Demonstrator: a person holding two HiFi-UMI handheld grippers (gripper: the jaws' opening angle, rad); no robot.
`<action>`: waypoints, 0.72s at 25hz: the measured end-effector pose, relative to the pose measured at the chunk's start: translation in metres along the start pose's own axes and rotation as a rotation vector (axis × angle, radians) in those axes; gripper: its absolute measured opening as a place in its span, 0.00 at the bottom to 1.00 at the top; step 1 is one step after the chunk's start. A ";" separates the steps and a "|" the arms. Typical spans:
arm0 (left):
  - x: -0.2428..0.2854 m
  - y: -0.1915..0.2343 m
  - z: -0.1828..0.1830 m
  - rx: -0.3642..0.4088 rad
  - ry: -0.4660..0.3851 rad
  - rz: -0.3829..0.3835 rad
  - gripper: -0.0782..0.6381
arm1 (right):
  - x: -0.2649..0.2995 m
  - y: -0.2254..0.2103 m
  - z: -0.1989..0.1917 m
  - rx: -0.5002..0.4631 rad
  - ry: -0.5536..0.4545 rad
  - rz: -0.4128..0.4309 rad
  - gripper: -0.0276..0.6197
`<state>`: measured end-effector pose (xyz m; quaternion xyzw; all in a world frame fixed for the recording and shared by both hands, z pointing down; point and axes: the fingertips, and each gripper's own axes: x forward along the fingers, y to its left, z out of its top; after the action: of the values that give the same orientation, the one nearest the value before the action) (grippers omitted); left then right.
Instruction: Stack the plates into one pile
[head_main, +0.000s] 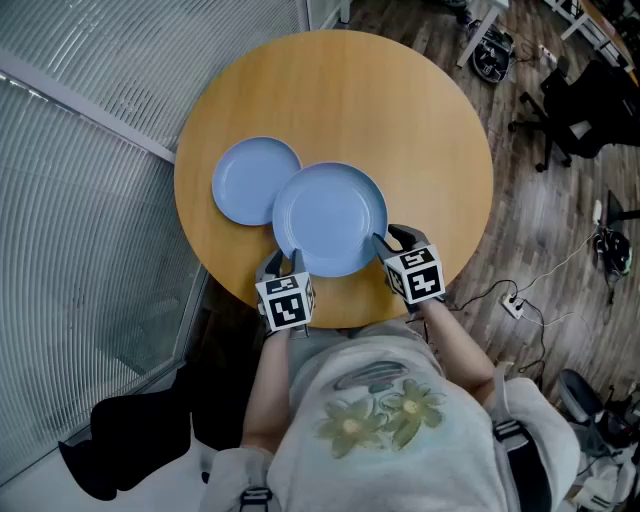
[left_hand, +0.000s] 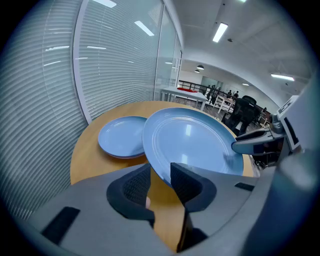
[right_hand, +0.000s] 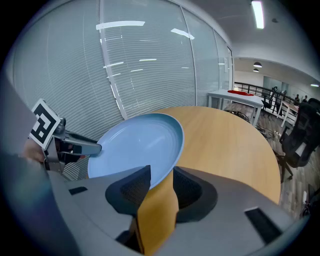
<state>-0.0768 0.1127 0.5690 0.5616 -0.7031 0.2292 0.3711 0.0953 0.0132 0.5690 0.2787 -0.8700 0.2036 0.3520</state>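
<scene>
— Ribbed glass walling (head_main: 90, 200) runs close along your left. Dark plank flooring (head_main: 540, 230) with black office chairs (head_main: 580, 110) opens out on your right. Between them stands the round light-wood bench (head_main: 400, 120).

— On that bench your smaller round pale-blue glazed plate (head_main: 250, 180) lies flat, left of the middle and nearer the glass-side edge.

— Your larger round pale-blue glazed plate (head_main: 330, 215) is up off the wood and tilted. In the head view its left rim overlaps the smaller plate's right rim. Whether the two rims touch, you can't tell from any view.

— Your left hand-held gripper (head_main: 283, 264) is clenched on the near-left rim of the larger plate. Its own view shows the rim running between the pads (left_hand: 184, 182).

— Your right hand-held gripper (head_main: 392, 243) is clamped on the near-right rim, and the edge sits pinched between its pads (right_hand: 132, 192).

— Both grippers sit at the bench's near edge, just in front of your body.

— Bare wood spreads across the far half of the bench and out to its right edge. On the left, the bench edge stands near the glass.
</scene>
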 end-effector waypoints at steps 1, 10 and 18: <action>0.000 0.005 0.001 0.003 0.000 0.000 0.29 | 0.003 0.004 0.001 0.004 0.002 -0.003 0.29; -0.002 0.066 0.016 0.032 0.016 0.004 0.29 | 0.033 0.050 0.024 0.043 0.003 -0.014 0.29; 0.007 0.122 0.028 0.049 0.030 0.003 0.29 | 0.072 0.086 0.048 0.059 0.007 -0.017 0.29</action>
<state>-0.2019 0.1195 0.5684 0.5661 -0.6924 0.2553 0.3673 -0.0253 0.0280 0.5754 0.2959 -0.8598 0.2273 0.3485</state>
